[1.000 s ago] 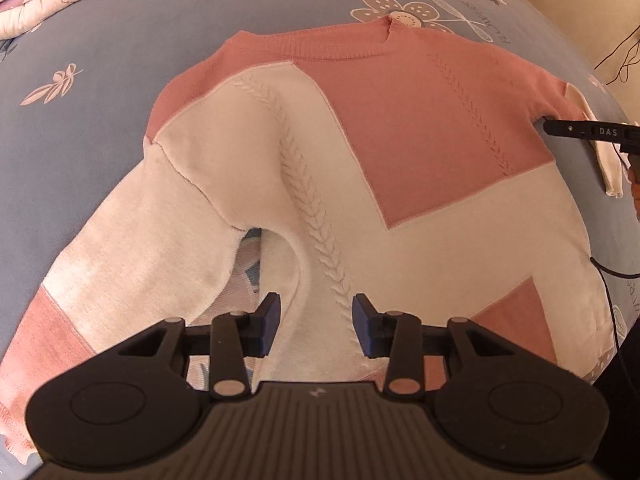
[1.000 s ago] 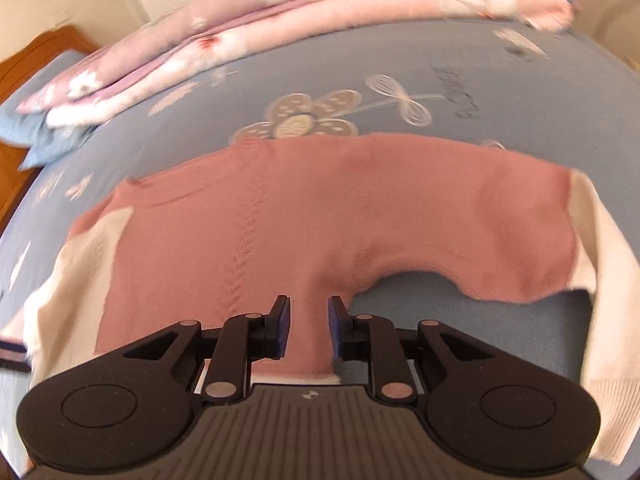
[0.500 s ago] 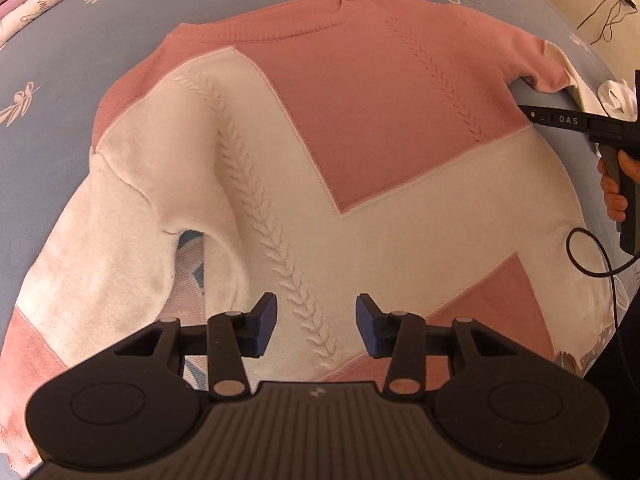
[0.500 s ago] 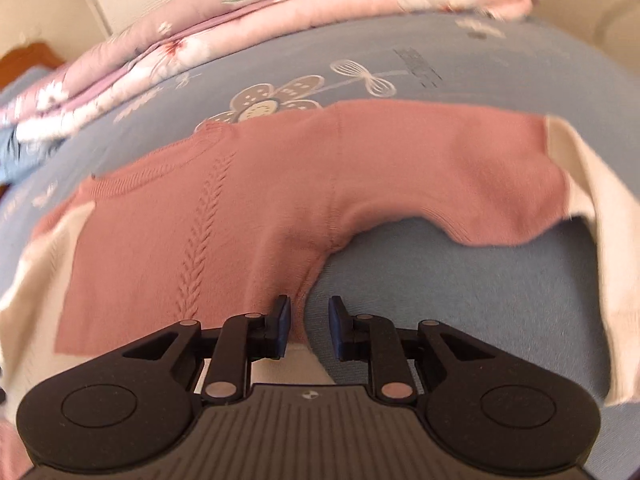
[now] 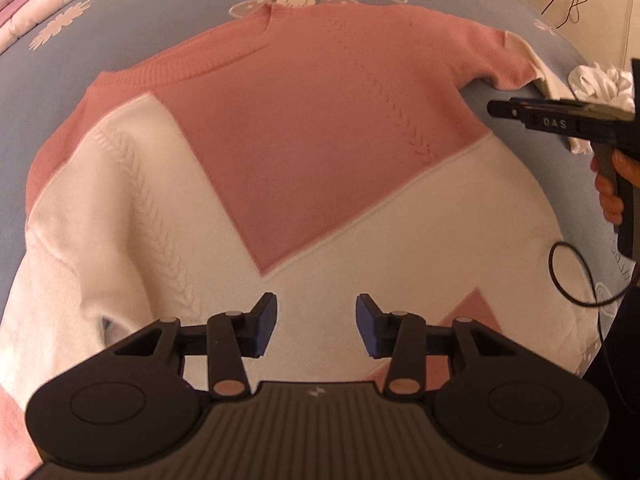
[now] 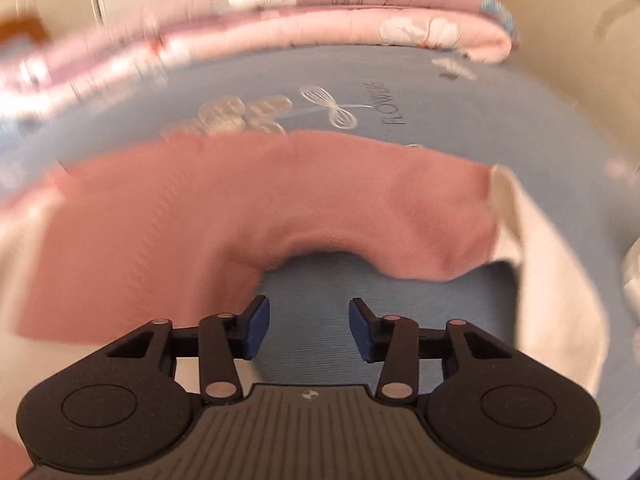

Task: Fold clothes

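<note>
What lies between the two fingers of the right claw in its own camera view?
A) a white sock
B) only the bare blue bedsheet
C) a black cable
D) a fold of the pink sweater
B: the right claw is opening with nothing in it; only blue bedsheet shows in the gap, and the sweater edge lies just beside the left finger.

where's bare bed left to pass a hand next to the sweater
Bare sheet lies under the sweater's arched pink sleeve, where the opening right tongs hover with nothing between them. More lies beyond the collar, up to the folded quilt. White clothes crowd the sleeve's cuff.
</note>
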Action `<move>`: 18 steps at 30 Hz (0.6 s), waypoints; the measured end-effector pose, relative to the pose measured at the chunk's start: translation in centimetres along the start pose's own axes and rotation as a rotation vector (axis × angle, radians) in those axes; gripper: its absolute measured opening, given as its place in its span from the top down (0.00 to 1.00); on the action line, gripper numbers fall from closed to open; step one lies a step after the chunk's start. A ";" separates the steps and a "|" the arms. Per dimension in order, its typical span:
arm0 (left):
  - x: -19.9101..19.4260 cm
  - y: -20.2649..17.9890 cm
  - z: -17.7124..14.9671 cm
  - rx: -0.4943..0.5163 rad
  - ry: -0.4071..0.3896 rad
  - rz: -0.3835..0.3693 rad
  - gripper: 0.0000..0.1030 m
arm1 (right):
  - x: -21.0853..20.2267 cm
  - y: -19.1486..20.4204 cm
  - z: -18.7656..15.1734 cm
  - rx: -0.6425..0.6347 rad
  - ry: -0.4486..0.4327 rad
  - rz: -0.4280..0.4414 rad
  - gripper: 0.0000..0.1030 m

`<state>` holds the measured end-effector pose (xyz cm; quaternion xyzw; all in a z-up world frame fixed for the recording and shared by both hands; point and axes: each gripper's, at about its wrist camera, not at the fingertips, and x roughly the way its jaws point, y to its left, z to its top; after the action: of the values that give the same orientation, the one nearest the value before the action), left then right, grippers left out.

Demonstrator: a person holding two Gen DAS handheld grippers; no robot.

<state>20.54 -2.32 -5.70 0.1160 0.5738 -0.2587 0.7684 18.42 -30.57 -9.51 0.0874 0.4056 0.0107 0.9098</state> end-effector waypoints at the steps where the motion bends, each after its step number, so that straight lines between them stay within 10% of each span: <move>1: 0.2 -0.9 1.1 0.012 -0.021 -0.014 0.58 | -0.3 -0.8 -0.1 0.053 0.001 0.064 0.70; 8: 3.9 -7.5 8.4 0.088 -0.169 -0.032 0.58 | 1.0 0.5 -1.5 -0.011 0.025 0.211 0.82; 18: 9.6 -10.6 10.5 0.192 -0.115 0.082 0.56 | 2.5 3.8 -2.0 -0.225 0.060 0.126 0.80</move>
<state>25.51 -18.75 -10.16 0.1973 0.4963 -0.2870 0.7952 18.79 -26.30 -12.08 0.0098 0.4227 0.1160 0.8987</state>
